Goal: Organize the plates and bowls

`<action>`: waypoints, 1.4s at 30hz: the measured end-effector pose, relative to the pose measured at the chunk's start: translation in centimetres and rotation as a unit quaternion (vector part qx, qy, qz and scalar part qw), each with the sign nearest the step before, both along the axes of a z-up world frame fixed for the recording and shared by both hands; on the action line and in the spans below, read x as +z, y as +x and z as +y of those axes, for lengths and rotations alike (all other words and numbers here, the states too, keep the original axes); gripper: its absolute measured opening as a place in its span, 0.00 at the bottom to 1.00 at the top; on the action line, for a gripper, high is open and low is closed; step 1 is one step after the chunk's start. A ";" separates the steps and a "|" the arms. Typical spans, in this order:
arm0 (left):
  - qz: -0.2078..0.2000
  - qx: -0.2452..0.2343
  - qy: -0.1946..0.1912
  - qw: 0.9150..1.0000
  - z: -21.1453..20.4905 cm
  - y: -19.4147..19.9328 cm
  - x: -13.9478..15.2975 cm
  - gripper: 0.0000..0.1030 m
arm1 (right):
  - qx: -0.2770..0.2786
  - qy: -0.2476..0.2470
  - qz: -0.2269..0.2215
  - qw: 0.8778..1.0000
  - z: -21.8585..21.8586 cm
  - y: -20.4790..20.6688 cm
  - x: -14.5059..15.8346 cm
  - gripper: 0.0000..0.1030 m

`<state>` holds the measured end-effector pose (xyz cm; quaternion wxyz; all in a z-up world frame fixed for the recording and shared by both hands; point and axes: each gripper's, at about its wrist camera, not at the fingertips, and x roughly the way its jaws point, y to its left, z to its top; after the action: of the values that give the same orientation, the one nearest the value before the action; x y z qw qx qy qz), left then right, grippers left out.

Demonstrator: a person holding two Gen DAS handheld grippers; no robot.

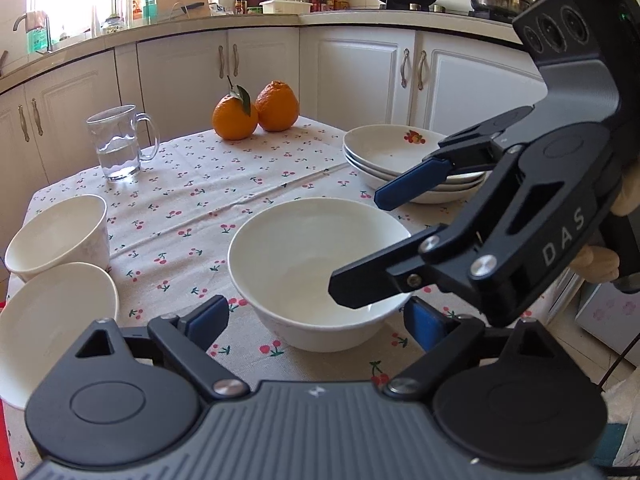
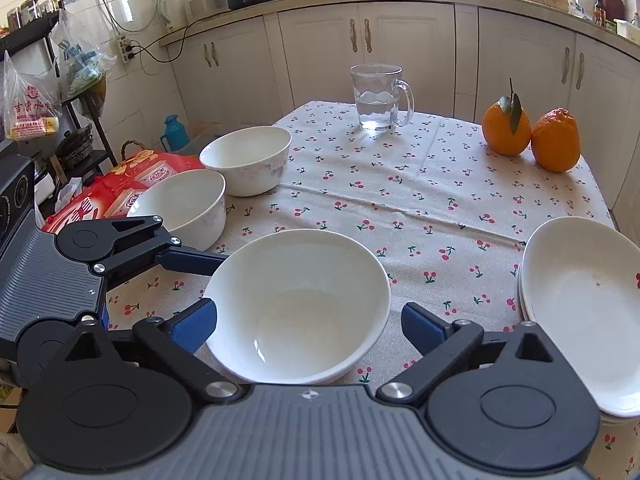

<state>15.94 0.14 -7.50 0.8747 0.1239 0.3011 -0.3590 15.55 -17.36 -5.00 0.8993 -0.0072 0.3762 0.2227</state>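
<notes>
Crockery sat spread over a worktop (image 2: 420,200) dressed in a cherry-print cloth. Nearest both cameras stood a wide white bowl (image 2: 298,304), upright and empty, glazed smooth and probably ceramic: stiff, fairly heavy, slippery and breakable if knocked. Its thin rim looked the best place to pinch, one finger inside and one outside. The right tool (image 2: 308,320) had its blue-padded fingers spread wide on either side of the bowl, pressing nothing. In the left wrist view, the left tool (image 1: 316,320) was likewise apart, one pad (image 1: 208,320) clear of the bowl's wall, gripping nothing. Two smaller white bowls (image 2: 216,184) stood close together near the worktop's left edge, apart from the big bowl. A stack of shallow white plates (image 2: 580,312) lay to the right. A glass mug (image 2: 380,98) of water and two oranges (image 2: 532,136) stood at the far side, well clear. The two tools crowded each other over the bowl, the likeliest obstruction.
</notes>
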 end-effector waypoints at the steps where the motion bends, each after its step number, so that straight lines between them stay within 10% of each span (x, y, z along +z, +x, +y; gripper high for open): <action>1: -0.002 0.002 -0.001 1.000 0.1 -0.1 0.1 0.92 | 0.001 -0.002 -0.003 1.000 0.0 -0.1 0.2 1.00; 27: -0.029 0.186 -0.008 0.982 9.8 -2.4 1.6 0.96 | 0.075 -0.056 -0.032 0.995 6.7 0.5 3.1 1.00; 42: -0.025 0.216 0.012 0.976 11.8 0.7 0.0 0.96 | 0.156 -0.054 0.007 0.986 12.8 6.8 2.1 1.00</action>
<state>16.63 11.92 -7.51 0.9374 0.0754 0.3029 -0.1546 22.36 -4.52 -2.86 0.8494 -0.1133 0.3880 0.3393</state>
